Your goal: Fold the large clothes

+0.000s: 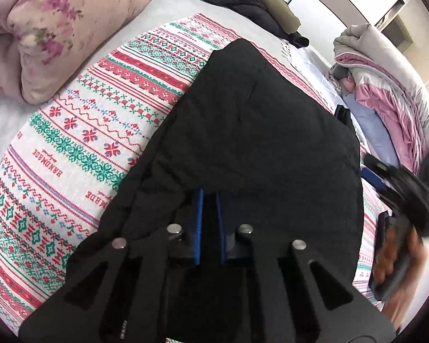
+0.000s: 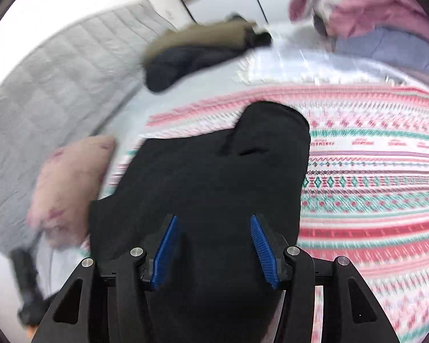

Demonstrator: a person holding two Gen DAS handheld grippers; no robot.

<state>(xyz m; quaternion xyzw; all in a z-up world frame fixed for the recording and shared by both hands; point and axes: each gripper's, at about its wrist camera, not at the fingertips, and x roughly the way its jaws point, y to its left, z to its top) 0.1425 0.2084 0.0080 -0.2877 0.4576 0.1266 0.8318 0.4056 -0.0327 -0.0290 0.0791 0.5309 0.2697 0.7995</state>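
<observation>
A large black padded garment [image 1: 251,131] lies on a red, green and white patterned blanket [image 1: 80,131] on the bed. My left gripper [image 1: 210,197] is shut on a fold of the black garment, its blue pads nearly together. In the right wrist view the same garment [image 2: 208,177] stretches ahead over the blanket [image 2: 371,194]. My right gripper [image 2: 213,223] is open, its blue pads spread wide just above the garment's near part. The right gripper's body [image 1: 406,197] and the hand holding it show blurred at the right edge of the left wrist view.
A pink floral pillow [image 1: 51,28] lies at the blanket's far left. A dark jacket with an olive piece [image 1: 243,3] lies at the back. A heap of pink and grey bedding [image 1: 386,85] sits at the right. A grey quilted headboard [image 2: 51,85] stands behind the pillow [image 2: 68,188].
</observation>
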